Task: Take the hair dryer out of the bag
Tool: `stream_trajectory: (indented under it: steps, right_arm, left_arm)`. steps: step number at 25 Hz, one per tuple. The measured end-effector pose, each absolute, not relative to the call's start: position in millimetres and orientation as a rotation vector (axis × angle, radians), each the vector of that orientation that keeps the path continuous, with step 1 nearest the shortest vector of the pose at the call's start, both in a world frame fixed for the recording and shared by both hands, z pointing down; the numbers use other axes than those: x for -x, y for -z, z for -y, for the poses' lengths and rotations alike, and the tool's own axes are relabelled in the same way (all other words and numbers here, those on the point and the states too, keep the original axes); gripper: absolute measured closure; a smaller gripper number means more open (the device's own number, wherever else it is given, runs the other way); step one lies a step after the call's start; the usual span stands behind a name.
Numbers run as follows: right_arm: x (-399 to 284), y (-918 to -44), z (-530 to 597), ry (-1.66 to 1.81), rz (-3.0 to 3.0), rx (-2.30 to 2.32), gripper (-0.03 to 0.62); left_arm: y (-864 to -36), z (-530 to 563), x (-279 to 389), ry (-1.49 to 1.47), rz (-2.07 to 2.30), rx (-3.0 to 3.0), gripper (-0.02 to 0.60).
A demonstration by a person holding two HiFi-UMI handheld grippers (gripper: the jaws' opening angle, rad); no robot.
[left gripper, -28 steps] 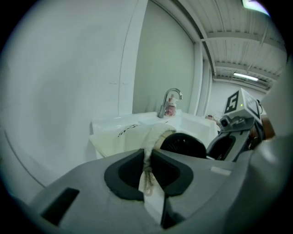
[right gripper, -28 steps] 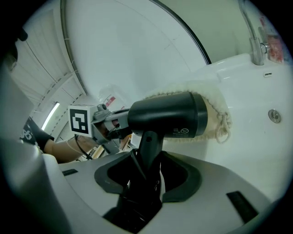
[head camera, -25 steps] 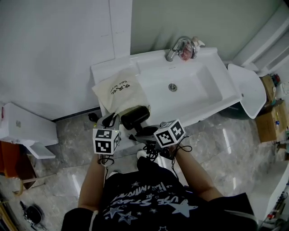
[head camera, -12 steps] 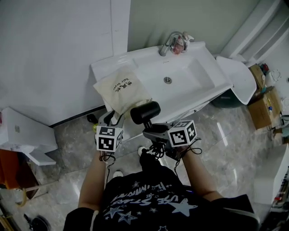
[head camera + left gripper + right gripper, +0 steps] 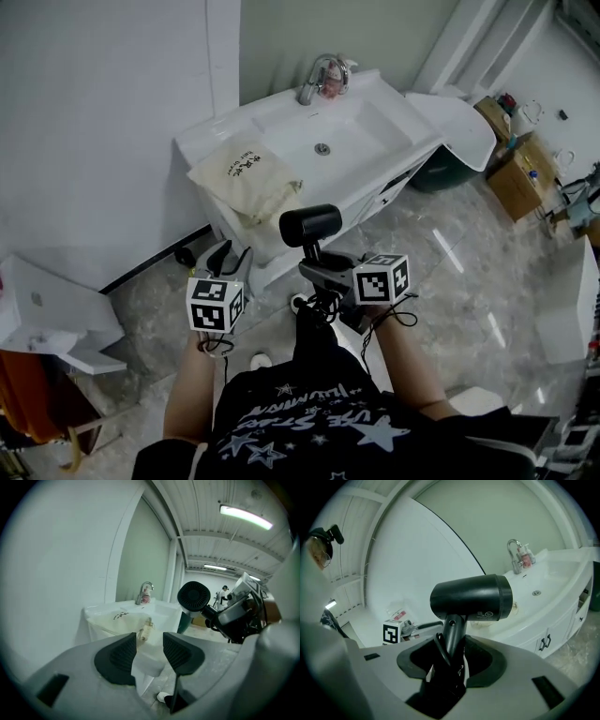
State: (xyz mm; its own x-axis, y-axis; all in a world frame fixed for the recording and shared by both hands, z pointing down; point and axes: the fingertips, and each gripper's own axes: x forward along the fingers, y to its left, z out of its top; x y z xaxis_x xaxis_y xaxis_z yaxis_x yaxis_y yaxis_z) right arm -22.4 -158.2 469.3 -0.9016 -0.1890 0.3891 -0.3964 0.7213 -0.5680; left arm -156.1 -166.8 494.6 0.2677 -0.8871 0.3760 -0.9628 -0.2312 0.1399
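Right gripper view only: my right gripper clamps handle of hair dryer, barrel above jaws, cord bunched alongside.
Left gripper view only: my left gripper slack, jaws just opening, gap empty.
Head view only: bag flat on sink ledge, ahead of left gripper; hair dryer clear of bag, right of left gripper.
Count: one hair dryer, one bag, two grippers.

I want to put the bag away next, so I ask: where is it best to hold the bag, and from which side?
Hold the bag at its mouth edge, beside the cord, coming from the front. That edge seems to droop over the front of the counter, so it can probably be pinched from above and below; the rest lies flat.
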Motion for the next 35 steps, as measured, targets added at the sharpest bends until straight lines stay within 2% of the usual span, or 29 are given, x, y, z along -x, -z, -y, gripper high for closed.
stream_trajectory:
  steps: [6, 10, 17, 35]
  right_arm:
    - [-6, -460, 125, -1.046, 2.688, -0.776, 0.413]
    - [-34, -448, 116, -1.132, 2.737, -0.929, 0.413]
    - [-72, -460, 110, -1.056, 2.661, -1.101, 0.413]
    - [-175, -475, 6, -1.055, 2.625, -1.071, 0.413]
  left_arm:
    - [-489, 120, 133, -0.321, 1.571, -2.305, 0.400]
    - [-487, 104, 113, -0.353, 1.498, -2.361, 0.471]
    - [-489, 93, 92, -0.381, 1.449, -2.403, 0.540]
    - [-481, 10, -33, -0.407, 1.421, -2.434, 0.549]
